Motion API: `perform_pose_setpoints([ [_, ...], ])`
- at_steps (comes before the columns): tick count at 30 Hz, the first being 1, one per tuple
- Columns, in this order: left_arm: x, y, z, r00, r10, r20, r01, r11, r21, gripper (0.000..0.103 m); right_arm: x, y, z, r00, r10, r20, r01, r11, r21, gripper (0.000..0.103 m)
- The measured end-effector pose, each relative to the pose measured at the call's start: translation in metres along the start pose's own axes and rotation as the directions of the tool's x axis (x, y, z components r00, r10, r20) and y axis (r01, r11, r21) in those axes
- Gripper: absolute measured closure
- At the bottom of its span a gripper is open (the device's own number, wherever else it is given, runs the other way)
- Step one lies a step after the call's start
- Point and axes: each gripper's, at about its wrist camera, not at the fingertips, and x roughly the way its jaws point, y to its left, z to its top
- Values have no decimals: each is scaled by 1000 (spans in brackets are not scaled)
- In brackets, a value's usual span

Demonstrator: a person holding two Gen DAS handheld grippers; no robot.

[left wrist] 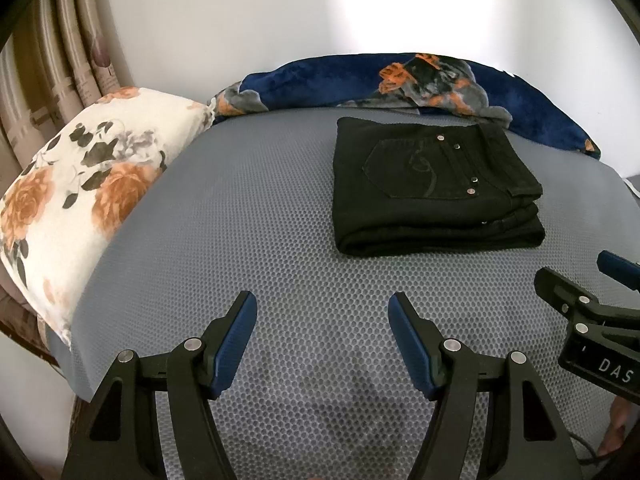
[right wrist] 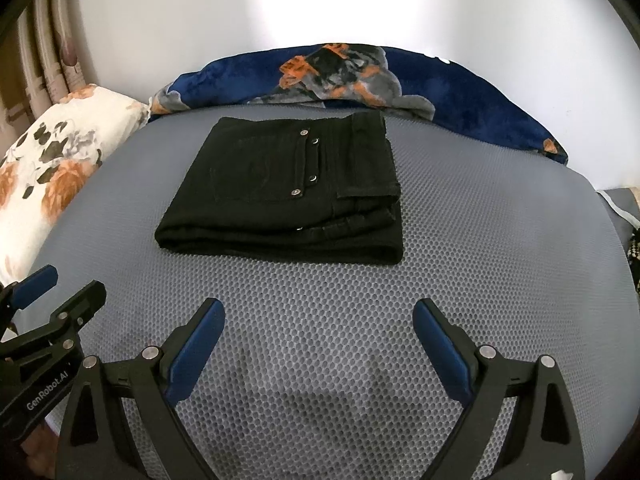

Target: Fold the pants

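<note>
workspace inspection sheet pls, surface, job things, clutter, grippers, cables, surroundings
surface: grey honeycomb-textured mat covers the bed.
job's things: black pants lie folded into a compact stack on the mat, back pocket and rivets facing up.
clutter: floral pillow at the left edge; navy floral blanket bunched along the far edge behind the pants.
grippers: left gripper open, holding nothing, over bare mat; right gripper open, holding nothing, short of the pants.
cables: a thin dark cable shows low at the right edge of the left wrist view.
surroundings: white wall behind; patterned curtain at left.
</note>
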Motion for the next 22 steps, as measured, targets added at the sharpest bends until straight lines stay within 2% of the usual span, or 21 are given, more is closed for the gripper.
perform_pose_setpoints([
  [22,3,-2,-1,1000,-12,-3,12,1000,3,34,2,0,-2,1000,-7,-8,8,1000,11,9],
])
